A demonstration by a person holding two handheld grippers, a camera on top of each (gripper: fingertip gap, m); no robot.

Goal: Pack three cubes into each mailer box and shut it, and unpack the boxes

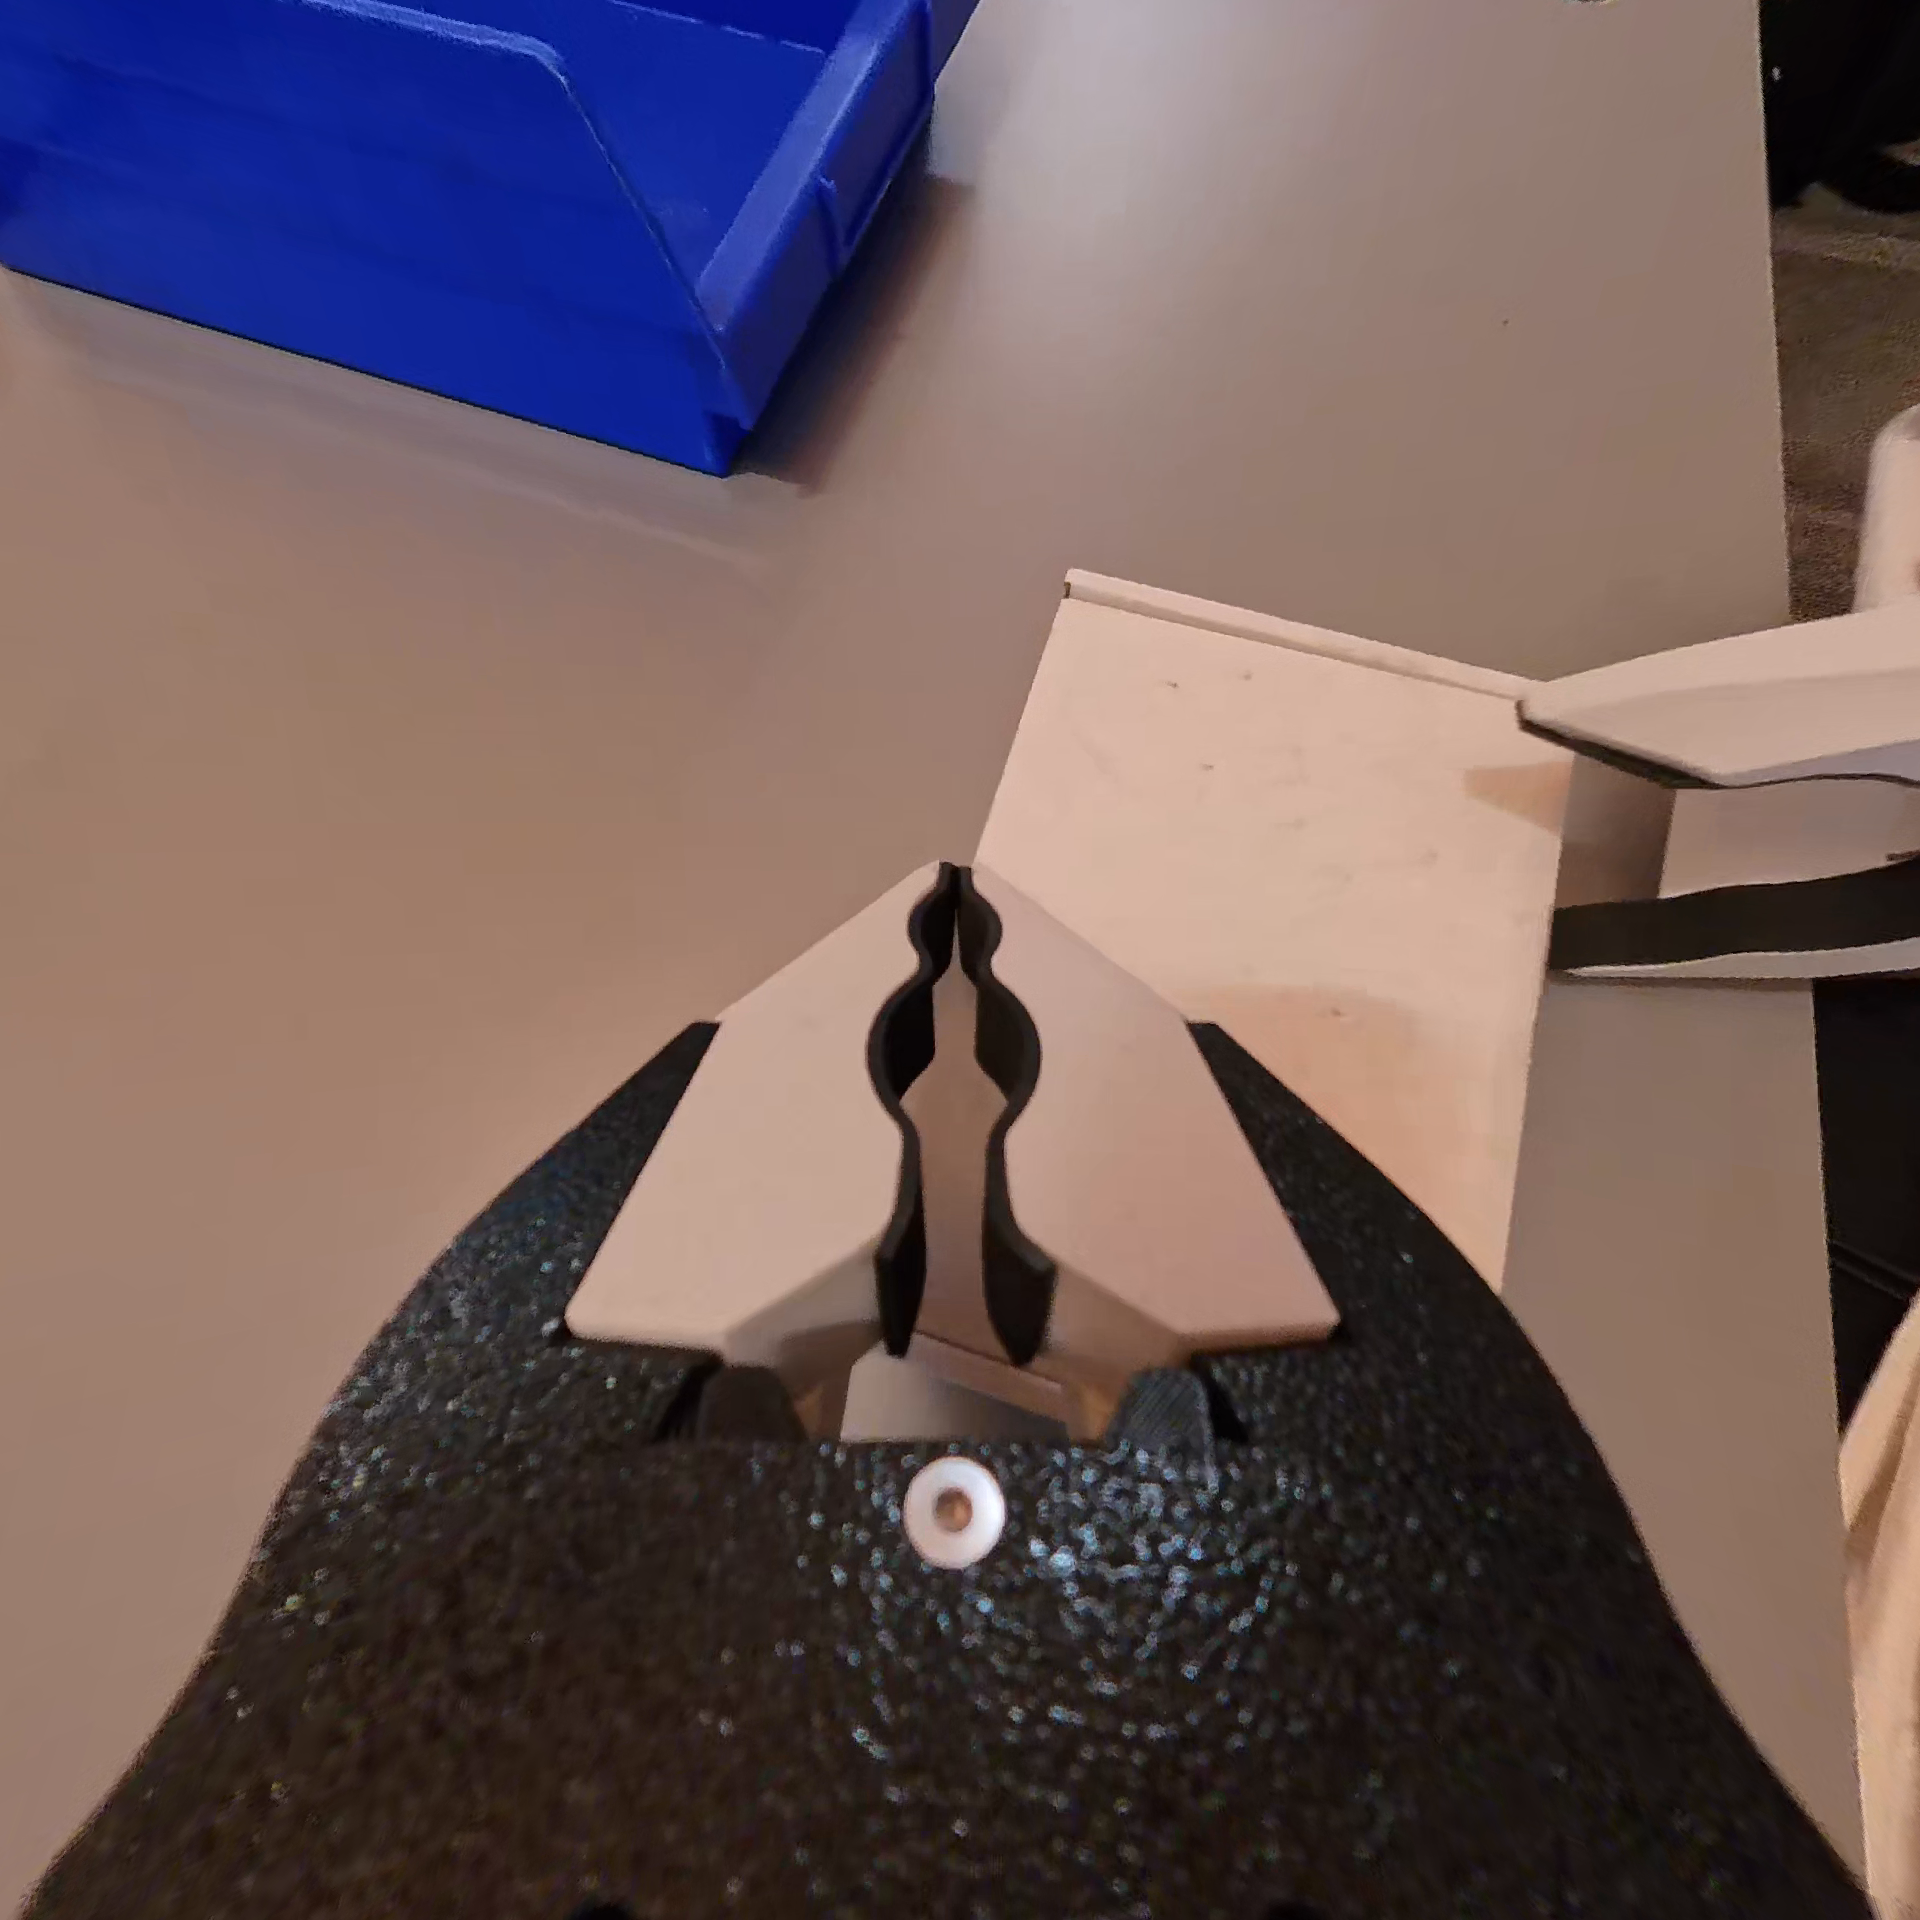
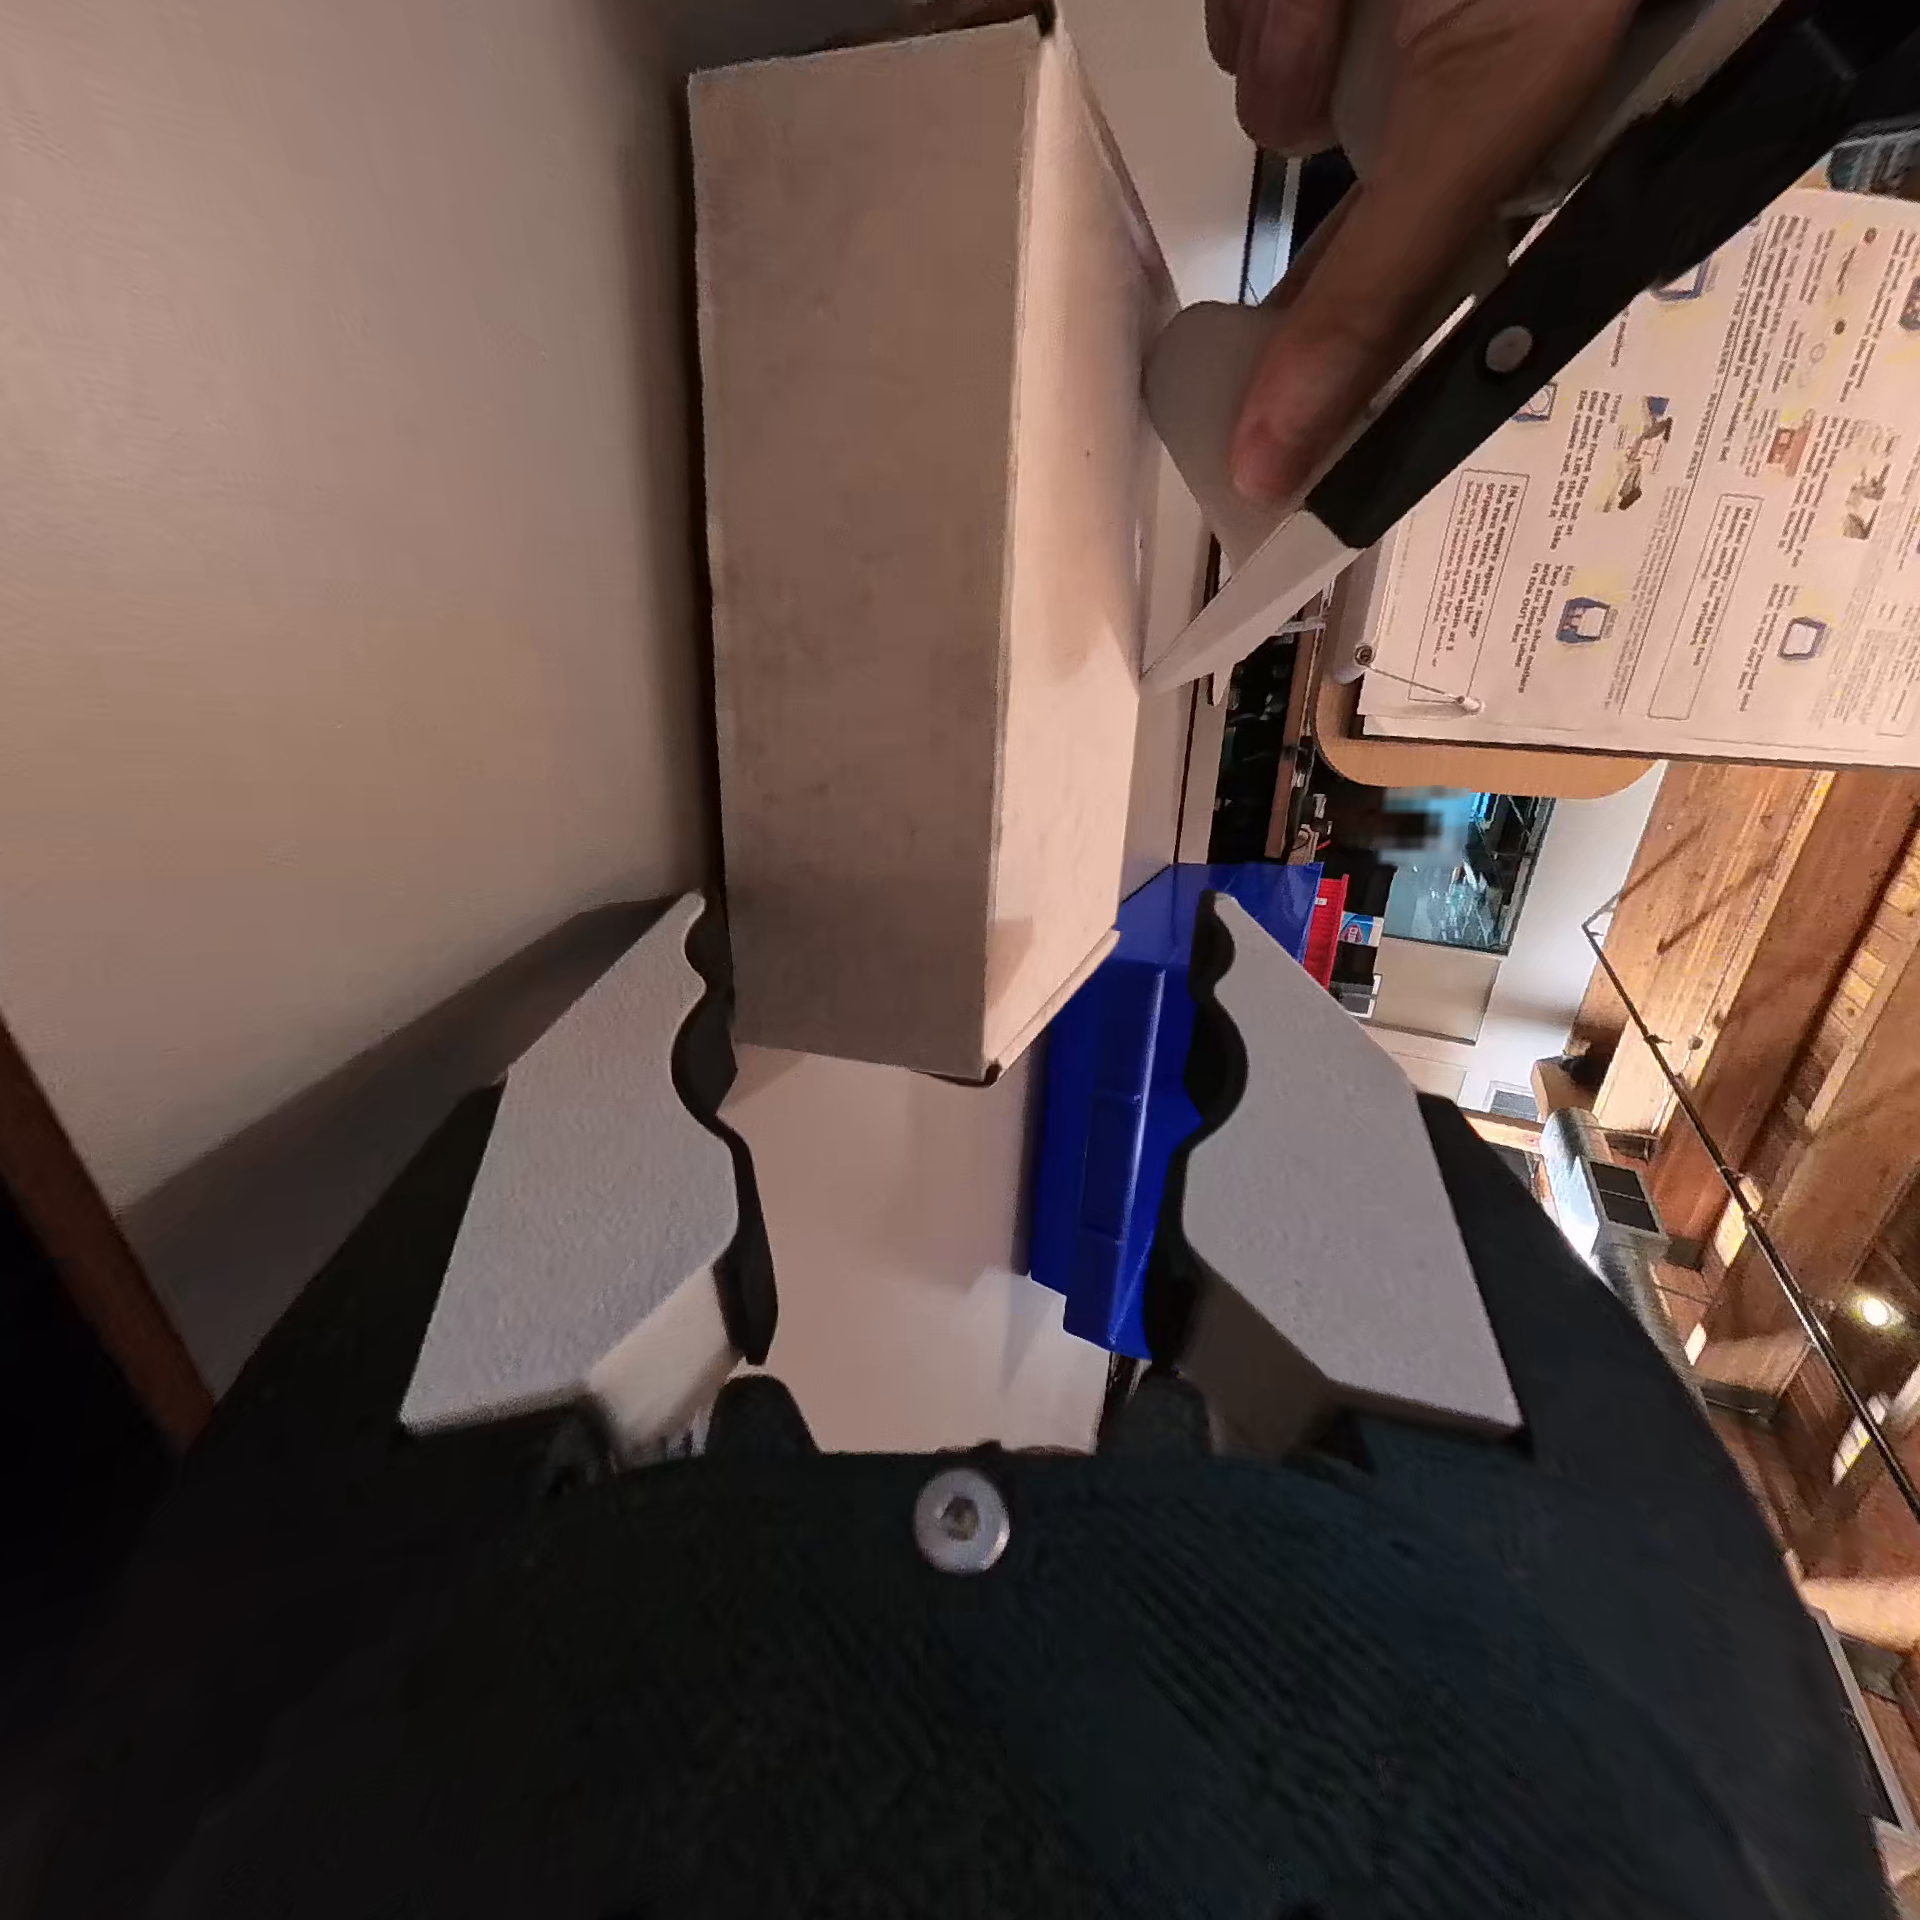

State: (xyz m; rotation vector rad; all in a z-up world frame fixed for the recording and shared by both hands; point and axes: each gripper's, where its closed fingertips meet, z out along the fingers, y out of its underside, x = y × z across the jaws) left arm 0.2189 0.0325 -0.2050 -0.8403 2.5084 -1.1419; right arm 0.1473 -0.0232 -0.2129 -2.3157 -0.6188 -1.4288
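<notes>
Big grey table (image 1: 364,727) first, and everything hangs off the white box (image 1: 1268,904) sitting near its right-hand edge, lid down and flat by the look of it. Beyond the box, towards the far left corner, there's the blue bin (image 1: 436,208), well apart from it; I can't see any cubes from here. Now the left gripper (image 1: 954,883), fingers pressed together with nothing between them, tip sitting just at the box's near left corner, maybe touching the lid, hard to say. And the right gripper (image 2: 951,925) comes in side-on at the box's right end, jaws spread wide, straddling that end; in its own camera the box (image 2: 862,520) stands tall between the fingers, one finger hard against the bottom edge, the other clear of the lid. A hand (image 2: 1351,208) shows behind, carrying the other tool. That box is thin card, light and a touch slippery on the smooth top; it'll dent if squeezed mid-panel, I reckon. Best taken at the folded edges and corners, where it's stiffest, or by the front lip of the lid to pry it up.
</notes>
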